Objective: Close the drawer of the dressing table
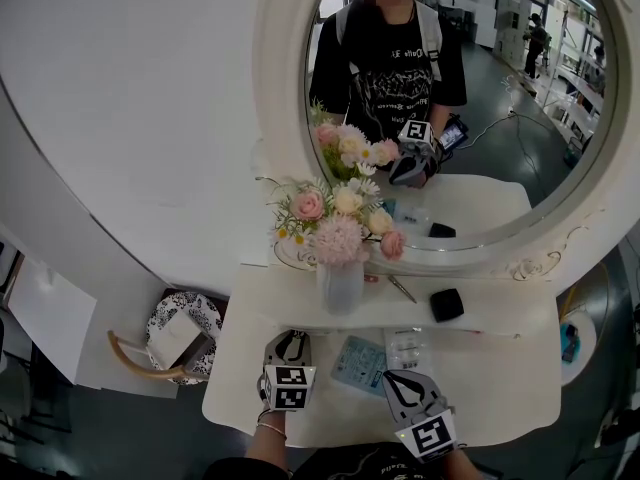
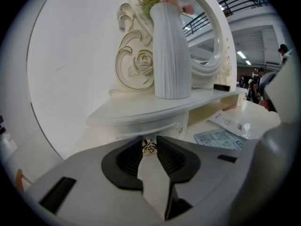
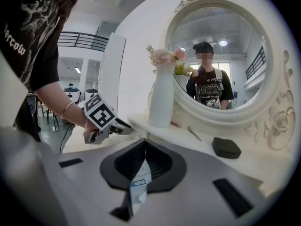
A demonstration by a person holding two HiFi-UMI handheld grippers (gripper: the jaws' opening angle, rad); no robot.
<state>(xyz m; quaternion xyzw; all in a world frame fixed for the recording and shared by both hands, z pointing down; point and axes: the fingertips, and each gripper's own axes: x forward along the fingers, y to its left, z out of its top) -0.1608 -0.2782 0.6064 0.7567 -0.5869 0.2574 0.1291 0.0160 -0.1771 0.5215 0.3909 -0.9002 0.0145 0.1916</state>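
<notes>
The white dressing table (image 1: 500, 358) has a curved drawer front (image 2: 160, 126) under its raised shelf (image 2: 141, 112). A small metal drawer knob (image 2: 149, 147) sits between the jaws of my left gripper (image 2: 149, 144), and the pads close on it from both sides. In the head view the left gripper (image 1: 289, 337) points at the shelf's front edge, left of centre. How far out the drawer stands I cannot tell. My right gripper (image 1: 394, 376) hovers over the tabletop to the right, jaws together and empty; its own view shows the tips (image 3: 144, 143) meeting and the left gripper (image 3: 127, 127) beyond.
A white vase of flowers (image 1: 340, 286) stands on the shelf before the oval mirror (image 1: 470, 118). A black compact (image 1: 446, 304) and tweezers (image 1: 402, 288) lie on the shelf. Two flat packets (image 1: 360, 364) (image 1: 408, 348) lie on the tabletop. A patterned basket (image 1: 183, 333) stands on the floor, left.
</notes>
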